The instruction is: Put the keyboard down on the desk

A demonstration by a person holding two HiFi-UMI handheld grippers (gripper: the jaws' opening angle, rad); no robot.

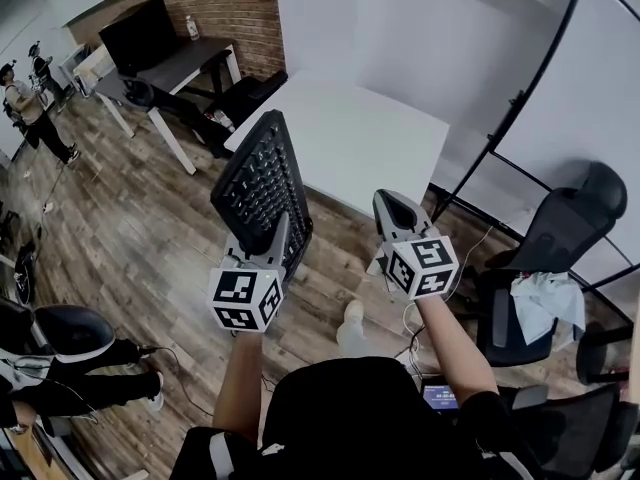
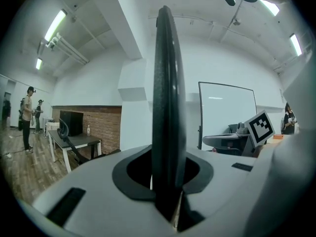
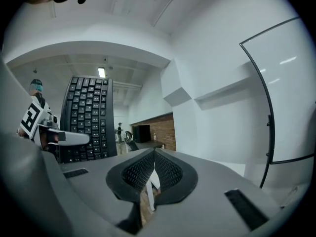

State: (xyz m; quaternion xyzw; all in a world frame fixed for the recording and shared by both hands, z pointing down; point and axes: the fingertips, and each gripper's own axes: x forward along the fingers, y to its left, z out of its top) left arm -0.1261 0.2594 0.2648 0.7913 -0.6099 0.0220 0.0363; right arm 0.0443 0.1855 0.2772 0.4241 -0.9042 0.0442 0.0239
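A black keyboard [image 1: 262, 183] stands on end in the air, held at its lower edge by my left gripper [image 1: 262, 251], whose jaws are shut on it. In the left gripper view the keyboard [image 2: 167, 107] shows edge-on between the jaws. From the right gripper view its key side [image 3: 89, 117] is seen at the left. My right gripper [image 1: 393, 211] is shut and empty, held to the right of the keyboard, pads [image 3: 148, 169] pressed together. A white desk [image 1: 350, 138] lies ahead, beyond both grippers.
A black office chair [image 1: 560, 243] with a cloth on it stands at the right. A grey desk [image 1: 175, 68] with a monitor sits by the brick wall at the back left. People stand at the far left. Wooden floor lies below the grippers.
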